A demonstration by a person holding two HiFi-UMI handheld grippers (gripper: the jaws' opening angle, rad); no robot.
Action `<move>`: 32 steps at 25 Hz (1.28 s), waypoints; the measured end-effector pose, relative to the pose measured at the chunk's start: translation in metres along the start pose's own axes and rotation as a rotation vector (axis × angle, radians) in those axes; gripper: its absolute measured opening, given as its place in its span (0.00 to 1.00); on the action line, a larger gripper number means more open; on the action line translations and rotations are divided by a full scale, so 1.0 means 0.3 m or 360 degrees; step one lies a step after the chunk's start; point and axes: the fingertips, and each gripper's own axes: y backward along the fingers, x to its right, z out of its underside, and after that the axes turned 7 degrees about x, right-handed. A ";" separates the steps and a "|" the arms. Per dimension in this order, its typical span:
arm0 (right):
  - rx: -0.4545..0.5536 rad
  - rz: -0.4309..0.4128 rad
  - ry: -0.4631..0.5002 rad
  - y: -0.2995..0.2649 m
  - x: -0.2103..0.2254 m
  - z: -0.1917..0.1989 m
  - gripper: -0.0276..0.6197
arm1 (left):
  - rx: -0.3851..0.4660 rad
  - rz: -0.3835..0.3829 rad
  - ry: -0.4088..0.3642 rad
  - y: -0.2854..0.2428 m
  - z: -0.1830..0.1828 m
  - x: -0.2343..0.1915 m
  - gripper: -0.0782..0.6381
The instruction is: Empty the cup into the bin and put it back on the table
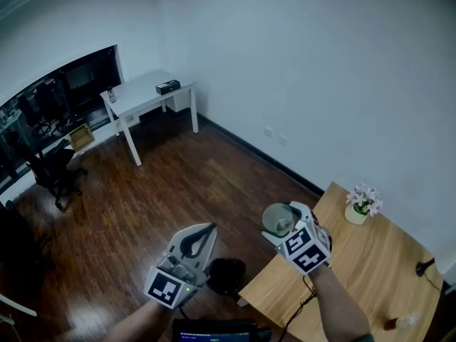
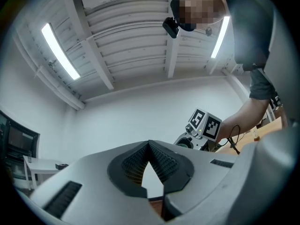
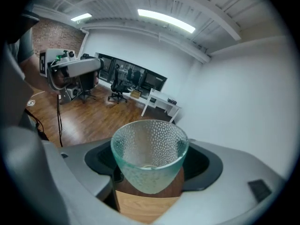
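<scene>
The right claw (image 3: pixel 151 165) is clamped wide around a dimpled glass cup (image 3: pixel 149 146). The cup is mouth up, in the air at the left edge of the wooden bench (image 1: pixel 370 262). The claw's cube (image 1: pixel 306 251) bears black-and-white square markers, and the forearm reaches out over the bench. The left claw (image 2: pixel 149 143) is empty with its tips together. It tilts upward over the floor, near a dark bin (image 1: pixel 226 275).

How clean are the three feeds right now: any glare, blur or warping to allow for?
Head view: dim with dark corners, but the cup reads clearly. Left gripper view: heavy fisheye bends the ceiling, and the light strips blow out to white. Right gripper view: fisheye as well; cup sharp up close, the background softer, one ceiling light glaring.
</scene>
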 end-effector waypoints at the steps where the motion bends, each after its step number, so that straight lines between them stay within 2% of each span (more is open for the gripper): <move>1: -0.0020 0.0012 0.0023 -0.007 0.007 -0.004 0.65 | 0.0000 0.0007 0.0004 -0.003 0.006 -0.013 0.10; 8: -0.0101 0.0057 0.0091 -0.060 0.022 -0.052 0.65 | 0.0058 0.0014 0.0041 -0.003 0.004 -0.101 0.10; 16: -0.0212 0.0122 0.0321 -0.101 0.042 -0.113 0.65 | 0.0110 0.0025 0.0048 -0.007 0.014 -0.162 0.10; 24: -0.0264 0.0158 0.0501 -0.132 0.044 -0.155 0.65 | 0.0106 0.0031 0.0027 0.004 0.009 -0.204 0.10; 32: -0.0350 0.0155 0.0658 -0.150 0.052 -0.143 0.65 | 0.0087 0.0019 0.0036 0.008 0.029 -0.203 0.10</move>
